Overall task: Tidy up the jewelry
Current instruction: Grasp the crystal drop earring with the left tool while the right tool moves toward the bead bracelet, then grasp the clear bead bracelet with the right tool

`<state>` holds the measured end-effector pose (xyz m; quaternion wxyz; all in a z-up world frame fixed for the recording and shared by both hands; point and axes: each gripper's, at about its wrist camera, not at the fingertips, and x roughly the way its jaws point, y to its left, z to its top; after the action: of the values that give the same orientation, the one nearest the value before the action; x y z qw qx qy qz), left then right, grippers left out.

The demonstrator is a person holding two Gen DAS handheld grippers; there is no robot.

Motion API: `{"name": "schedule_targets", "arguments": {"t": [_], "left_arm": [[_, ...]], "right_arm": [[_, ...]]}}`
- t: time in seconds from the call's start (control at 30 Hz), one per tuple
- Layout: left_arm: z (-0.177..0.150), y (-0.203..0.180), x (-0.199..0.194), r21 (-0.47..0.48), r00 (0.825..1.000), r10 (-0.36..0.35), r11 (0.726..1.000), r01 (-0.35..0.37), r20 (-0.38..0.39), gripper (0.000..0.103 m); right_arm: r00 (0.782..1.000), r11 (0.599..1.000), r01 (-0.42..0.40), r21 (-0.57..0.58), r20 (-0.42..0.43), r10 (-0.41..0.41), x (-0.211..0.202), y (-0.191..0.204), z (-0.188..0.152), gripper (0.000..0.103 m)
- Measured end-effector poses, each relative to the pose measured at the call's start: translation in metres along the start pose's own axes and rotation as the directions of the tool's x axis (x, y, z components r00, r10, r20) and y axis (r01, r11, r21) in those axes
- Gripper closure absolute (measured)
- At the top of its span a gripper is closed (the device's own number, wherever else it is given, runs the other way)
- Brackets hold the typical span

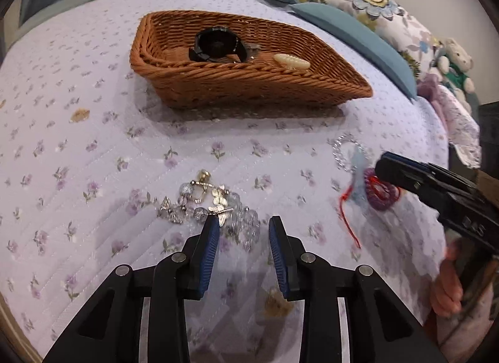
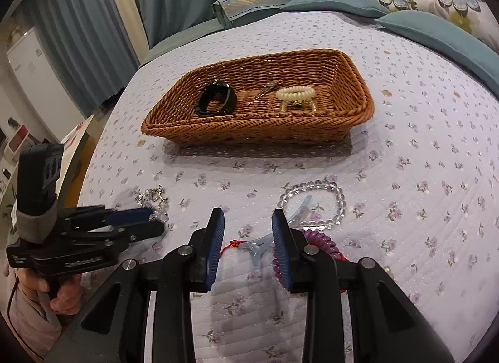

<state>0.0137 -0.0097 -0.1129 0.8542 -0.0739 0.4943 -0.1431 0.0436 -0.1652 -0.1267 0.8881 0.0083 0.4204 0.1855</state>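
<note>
Basket: the wicker basket (image 2: 355, 107) stands on the bed (image 2: 421, 175), well beyond the loose pieces; I judge it is the collecting place for the jewelry.
Already in basket: one black watch (image 2: 216, 99), one cream spiral hair tie (image 2: 294, 93) on top of a small pale piece I cannot name, and one thin metal piece, too small to tell. So about four things, and the sorting looks partly done.
Left pile: a cluster of silver and clear-bead jewelry (image 1: 215, 207) lies on the bed in front of the left tongs (image 1: 243, 227). The pieces are tangled, with butterfly shapes among them, so I cannot count them.
Left tongs: the jaws stand apart around the near edge of the cluster; one tip is at a butterfly piece, and no pad presses on anything. It seems they come to pick from this pile.
Right pile: one clear bead bracelet (image 2: 338, 203), one light blue hair clip (image 2: 259, 242), one purple spiral hair tie (image 2: 321, 238) and one red cord (image 2: 232, 243), all close together.
Right tongs: the right tongs (image 2: 248, 216) are partly open and hold nothing; the blue clip lies under the gap, the purple tie beside the right finger.
Hands: two, one on each handle.
</note>
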Motion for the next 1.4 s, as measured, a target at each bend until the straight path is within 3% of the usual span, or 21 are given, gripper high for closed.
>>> {"name": "schedule_targets", "arguments": {"t": [0.2, 0.3, 0.33, 0.57, 0.7, 0.8, 0.97, 1.1, 1.4], "left_arm": [[0.001, -0.010, 0.008, 0.022, 0.997, 0.072, 0.997, -0.072, 0.029, 0.070], [0.000, -0.009, 0.007, 0.025, 0.994, 0.106, 0.994, -0.107, 0.041, 0.087], [-0.001, -0.007, 0.005, 0.019, 0.994, 0.101, 0.995, -0.102, 0.040, 0.093], [-0.012, 0.004, -0.029, -0.020, 0.995, -0.018, 1.000, 0.020, 0.103, 0.093], [-0.019, -0.004, -0.047, 0.011, 0.980, -0.121, 0.993, 0.121, 0.157, 0.093], [-0.019, -0.013, -0.054, 0.054, 0.970, -0.163, 0.986, 0.156, 0.178, 0.093], [-0.019, -0.014, -0.037, 0.037, 0.983, -0.134, 0.991, 0.130, 0.127, 0.093], [-0.019, -0.008, -0.032, 0.019, 0.984, -0.127, 0.992, 0.126, 0.124, 0.093], [-0.019, -0.001, -0.024, -0.023, 0.988, -0.117, 0.993, 0.120, 0.105, 0.093]], "right_arm": [[1.000, 1.000, -0.007, 0.001, -0.008, 0.007, 0.001, -0.001, -0.001, 0.069], [1.000, 1.000, -0.005, -0.003, -0.007, 0.005, 0.001, -0.001, 0.000, 0.069], [1.000, 1.000, -0.006, -0.006, -0.006, 0.006, 0.001, -0.001, 0.000, 0.069], [1.000, 1.000, -0.010, -0.017, -0.004, 0.010, 0.001, 0.002, -0.001, 0.069], [0.998, 0.999, 0.038, -0.018, 0.041, -0.037, -0.008, -0.002, 0.002, 0.069], [0.995, 0.997, 0.072, 0.016, 0.066, -0.073, -0.016, -0.016, 0.007, 0.069], [0.990, 0.983, 0.120, 0.136, 0.061, -0.129, -0.023, -0.056, 0.015, 0.069], [0.993, 0.971, 0.093, 0.221, 0.056, -0.108, -0.024, -0.080, 0.016, 0.069], [0.987, 0.977, 0.161, 0.140, -0.038, -0.157, 0.020, -0.068, 0.025, 0.072]]}}
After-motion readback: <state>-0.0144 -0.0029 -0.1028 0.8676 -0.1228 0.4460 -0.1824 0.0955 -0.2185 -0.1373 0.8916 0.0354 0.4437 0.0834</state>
